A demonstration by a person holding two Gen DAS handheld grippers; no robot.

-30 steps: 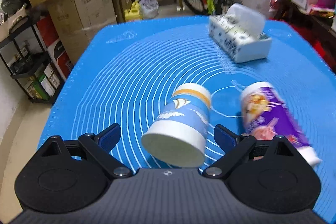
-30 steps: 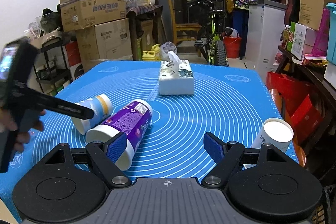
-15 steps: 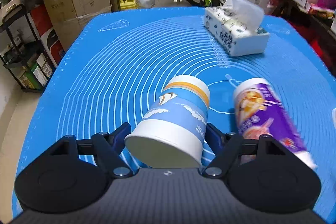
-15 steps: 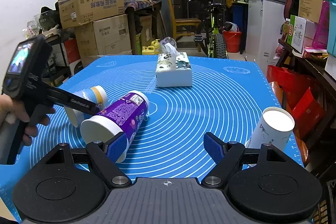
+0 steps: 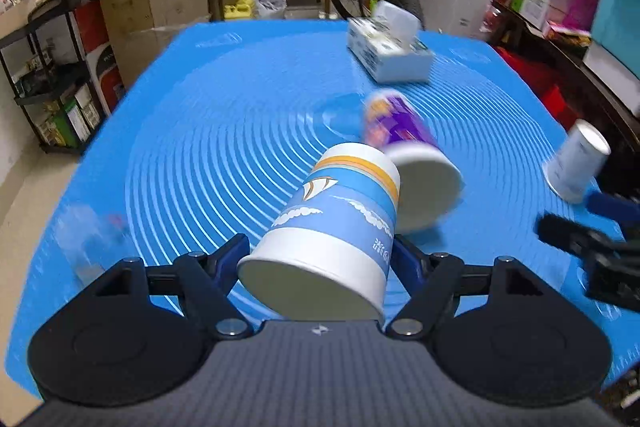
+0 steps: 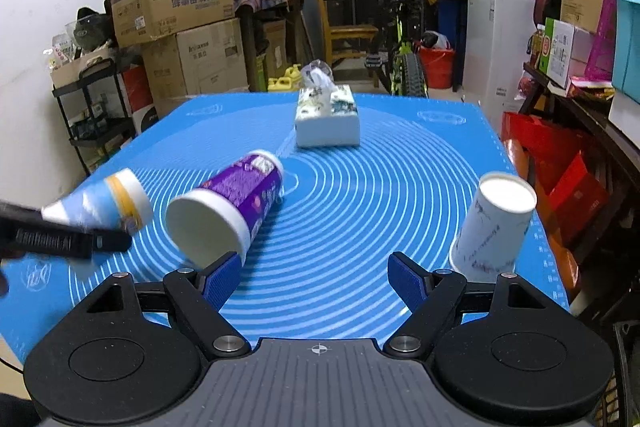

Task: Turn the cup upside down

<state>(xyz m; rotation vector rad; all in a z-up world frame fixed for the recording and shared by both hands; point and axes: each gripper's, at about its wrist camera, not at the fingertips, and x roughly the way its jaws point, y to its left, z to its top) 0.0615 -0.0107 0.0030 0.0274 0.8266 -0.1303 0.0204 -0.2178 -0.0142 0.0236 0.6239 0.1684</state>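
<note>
Landmark: purple cup, lying on its side mid-mat. Just left of it, the blue-and-white cup blocks passage. Tissue box stands well beyond it. White cup stands tilted far right. Bare mat between purple cup and white cup gives passage.

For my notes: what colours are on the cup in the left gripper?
The cup is blue and white with an orange band; left wrist view.

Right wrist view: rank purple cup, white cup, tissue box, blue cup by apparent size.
1. purple cup, nearest, so its lead is unsure
2. white cup
3. tissue box, farther away, probably bigger than it looks
4. blue cup, blurred, partly hidden by left gripper
</note>
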